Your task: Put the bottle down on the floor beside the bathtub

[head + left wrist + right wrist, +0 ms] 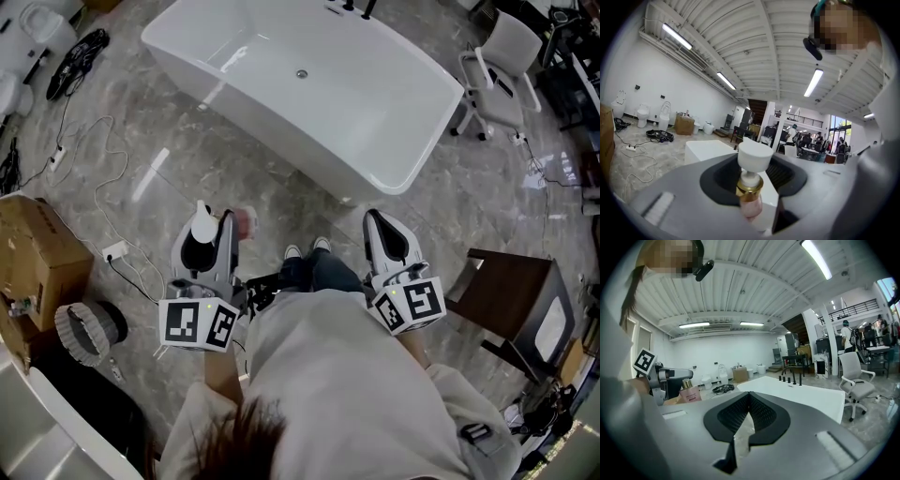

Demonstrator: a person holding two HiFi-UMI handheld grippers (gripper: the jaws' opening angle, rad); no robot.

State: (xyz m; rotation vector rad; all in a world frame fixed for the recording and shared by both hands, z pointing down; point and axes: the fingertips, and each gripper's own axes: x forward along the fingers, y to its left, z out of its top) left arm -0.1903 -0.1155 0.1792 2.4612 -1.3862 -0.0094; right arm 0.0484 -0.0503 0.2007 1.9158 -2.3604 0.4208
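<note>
The bottle (pixel 246 222) has a pink body, a gold collar and a white cap (pixel 754 157). My left gripper (pixel 214 234) is shut on it around the neck and holds it in the air above the marble floor. The pink body (pixel 751 206) shows between the jaws in the left gripper view. In the right gripper view the bottle (pixel 690 393) hangs in that gripper at the left. My right gripper (pixel 382 230) is level with the left one, shut, its tips (pixel 749 399) touching with nothing between them. The white bathtub (pixel 309 84) stands ahead on the floor, beyond the person's shoes (pixel 305 251).
A cardboard box (pixel 33 253) and a round ribbed hose coil (pixel 84 328) lie at the left. White cables and a power strip (pixel 114 250) cross the floor left of the tub. A white office chair (pixel 497 84) and a dark wooden chair (pixel 511 291) stand at the right.
</note>
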